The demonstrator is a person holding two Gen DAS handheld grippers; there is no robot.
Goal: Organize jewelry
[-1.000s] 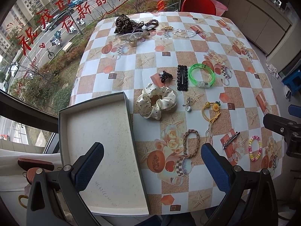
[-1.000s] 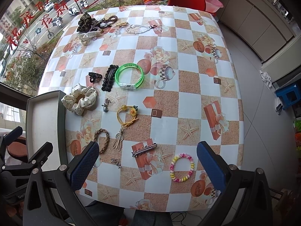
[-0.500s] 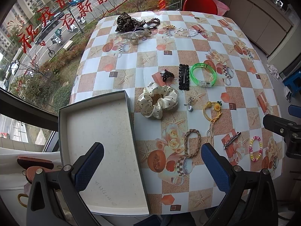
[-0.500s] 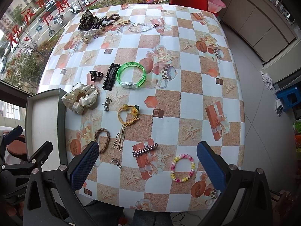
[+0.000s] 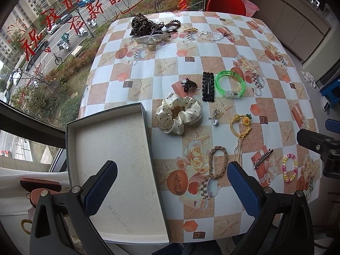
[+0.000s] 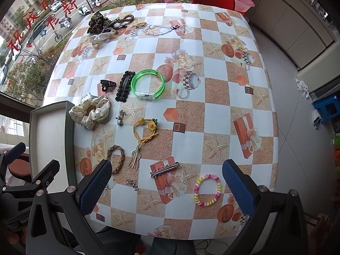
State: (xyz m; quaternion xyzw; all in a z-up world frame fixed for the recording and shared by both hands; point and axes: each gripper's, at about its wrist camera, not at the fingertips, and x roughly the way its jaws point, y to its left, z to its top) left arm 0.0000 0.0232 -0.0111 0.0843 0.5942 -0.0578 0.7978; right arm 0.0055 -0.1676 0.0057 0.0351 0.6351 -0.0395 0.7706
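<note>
A shallow grey box (image 5: 119, 165) lies empty at the table's near left; it also shows in the right wrist view (image 6: 51, 131). Beside it lie a cream dotted scrunchie (image 5: 178, 116), a green bangle (image 5: 230, 84), a black clip (image 5: 207, 86), a yellow hair tie (image 5: 241, 125), a braided band (image 5: 217, 161), a silver clip (image 6: 164, 169) and a bead bracelet (image 6: 207, 190). My left gripper (image 5: 172, 182) is open and empty above the box's right edge. My right gripper (image 6: 166, 183) is open and empty above the silver clip.
A leopard scrunchie (image 5: 141, 26), clips and a chain (image 5: 212, 35) lie at the table's far end. A red chair (image 5: 225, 2) stands behind it. A window runs along the left. A blue stool (image 6: 328, 108) stands on the floor at the right.
Both grippers have moved slightly closer to the table; the items look a little larger. Nothing on the table has moved.
</note>
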